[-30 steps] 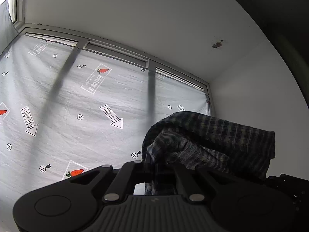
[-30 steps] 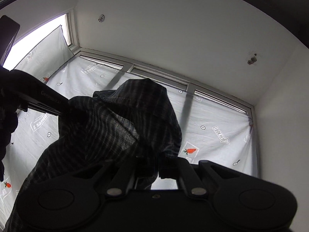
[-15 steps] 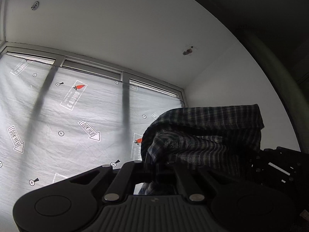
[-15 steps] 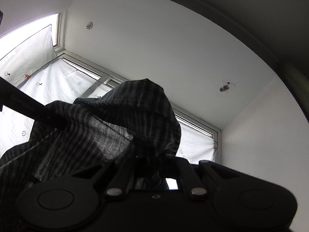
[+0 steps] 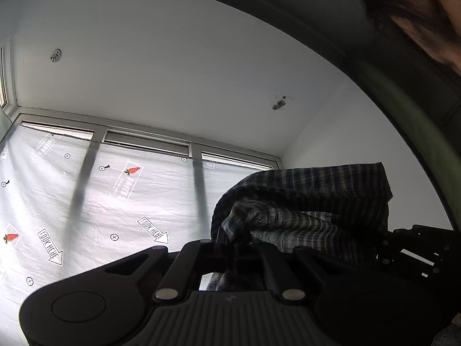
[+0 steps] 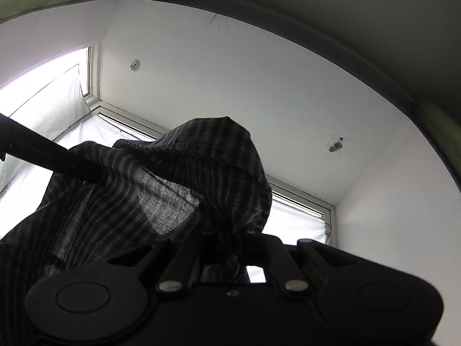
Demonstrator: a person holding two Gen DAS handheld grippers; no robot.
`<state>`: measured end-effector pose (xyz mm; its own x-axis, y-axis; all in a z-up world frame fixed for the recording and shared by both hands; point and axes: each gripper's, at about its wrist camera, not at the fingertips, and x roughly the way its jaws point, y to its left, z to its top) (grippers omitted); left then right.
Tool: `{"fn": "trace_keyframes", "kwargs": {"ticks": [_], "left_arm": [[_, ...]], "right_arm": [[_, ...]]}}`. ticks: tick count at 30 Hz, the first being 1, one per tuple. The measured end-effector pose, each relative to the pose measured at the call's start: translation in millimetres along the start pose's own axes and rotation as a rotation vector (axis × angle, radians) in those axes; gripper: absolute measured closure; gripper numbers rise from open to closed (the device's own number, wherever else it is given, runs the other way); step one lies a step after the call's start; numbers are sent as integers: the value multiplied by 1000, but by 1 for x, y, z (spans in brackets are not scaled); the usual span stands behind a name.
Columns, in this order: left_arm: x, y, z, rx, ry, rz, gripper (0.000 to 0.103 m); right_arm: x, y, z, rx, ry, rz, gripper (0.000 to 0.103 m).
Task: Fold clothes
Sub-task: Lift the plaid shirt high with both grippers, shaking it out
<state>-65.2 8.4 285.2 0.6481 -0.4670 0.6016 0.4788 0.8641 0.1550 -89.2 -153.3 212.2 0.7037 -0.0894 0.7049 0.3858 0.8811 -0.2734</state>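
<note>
Both grippers point up at the ceiling and hold a dark plaid shirt in the air. My left gripper [image 5: 230, 248] is shut on a bunch of the plaid shirt [image 5: 311, 201], which drapes to the right toward the other gripper's black body [image 5: 417, 256]. My right gripper [image 6: 227, 239] is shut on the plaid shirt [image 6: 178, 190], which hangs down to the left. The left gripper's black finger [image 6: 49, 158] reaches into the cloth from the left. The fingertips are hidden in the fabric.
A white ceiling [image 5: 178, 66] and white wall [image 5: 345, 132] fill the views. Windows covered by white printed sheeting [image 5: 95, 207] run along the far side. The person's head [image 5: 420, 17] shows at the upper right edge.
Both grippers have tilted further upward with the shirt still held; more ceiling shows now. The person's head and hair have come into the frame edges.
</note>
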Motion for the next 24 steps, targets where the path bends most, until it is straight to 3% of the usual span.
{"fn": "trace_keyframes", "kwargs": {"ticks": [5, 9, 12, 18, 24], "left_arm": [[-9, 9, 13, -3, -43, 9, 99], [-3, 20, 0, -29, 10, 25, 99], [9, 32, -22, -60, 91, 49, 99], [48, 62, -87, -99, 287, 97, 99], [98, 107, -197, -129, 527, 208, 99]], "right_arm": [[-2, -1, 16, 48, -51, 25, 100], [6, 5, 12, 47, -35, 49, 100], [15, 13, -1, 51, 26, 80, 100], [46, 35, -49, 91, 195, 156, 100], [101, 82, -141, 138, 447, 258, 100]]}}
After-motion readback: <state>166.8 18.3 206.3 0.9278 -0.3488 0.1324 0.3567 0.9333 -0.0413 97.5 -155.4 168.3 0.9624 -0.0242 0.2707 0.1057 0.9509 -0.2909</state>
